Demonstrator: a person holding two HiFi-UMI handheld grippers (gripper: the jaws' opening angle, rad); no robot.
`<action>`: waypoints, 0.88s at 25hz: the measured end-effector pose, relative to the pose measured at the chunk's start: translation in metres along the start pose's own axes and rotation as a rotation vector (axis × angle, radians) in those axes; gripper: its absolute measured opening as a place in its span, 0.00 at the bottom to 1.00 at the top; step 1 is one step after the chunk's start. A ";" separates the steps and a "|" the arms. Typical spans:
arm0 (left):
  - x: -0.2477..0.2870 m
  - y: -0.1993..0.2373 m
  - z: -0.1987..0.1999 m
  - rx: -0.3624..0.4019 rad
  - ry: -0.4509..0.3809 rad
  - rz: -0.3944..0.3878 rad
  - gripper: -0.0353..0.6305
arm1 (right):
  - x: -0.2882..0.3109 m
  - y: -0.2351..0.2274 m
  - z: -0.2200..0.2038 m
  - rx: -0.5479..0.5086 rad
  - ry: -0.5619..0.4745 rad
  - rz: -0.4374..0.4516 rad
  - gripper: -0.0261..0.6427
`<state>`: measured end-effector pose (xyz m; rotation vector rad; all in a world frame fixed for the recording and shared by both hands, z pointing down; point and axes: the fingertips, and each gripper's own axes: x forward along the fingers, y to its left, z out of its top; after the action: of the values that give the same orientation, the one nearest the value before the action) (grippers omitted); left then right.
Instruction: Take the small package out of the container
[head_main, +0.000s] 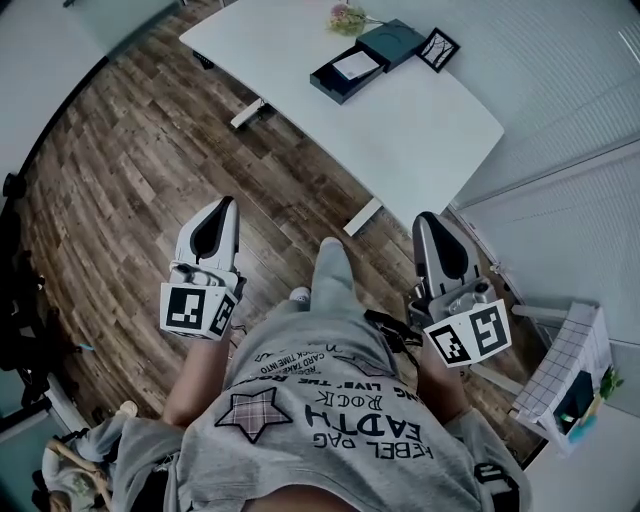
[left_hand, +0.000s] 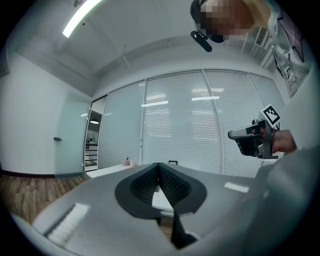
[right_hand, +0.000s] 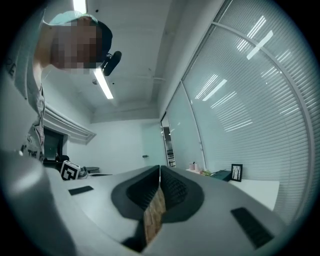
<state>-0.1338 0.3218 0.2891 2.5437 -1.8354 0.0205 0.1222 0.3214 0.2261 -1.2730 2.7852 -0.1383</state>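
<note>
Hovering closed: left gripper (head_main: 226, 206), right gripper (head_main: 429, 218).

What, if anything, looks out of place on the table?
Nothing stands out. The open container sits flat on the white table, a picture frame upright near it; nothing spilled or tipped.

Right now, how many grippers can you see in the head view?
2. The left gripper is at lower left over the wood floor; the right gripper is at lower right. None appears hidden.
</note>
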 end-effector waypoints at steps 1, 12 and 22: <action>0.006 0.003 0.000 -0.001 -0.001 0.006 0.07 | 0.009 -0.005 0.001 0.000 -0.002 0.013 0.06; 0.109 0.029 0.024 0.011 -0.036 0.038 0.07 | 0.097 -0.085 0.026 -0.018 -0.023 0.060 0.06; 0.181 0.034 0.024 0.019 -0.035 0.078 0.07 | 0.158 -0.155 0.031 -0.011 -0.025 0.117 0.06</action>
<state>-0.1091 0.1385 0.2671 2.4985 -1.9556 -0.0065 0.1386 0.0999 0.2076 -1.1020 2.8334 -0.0995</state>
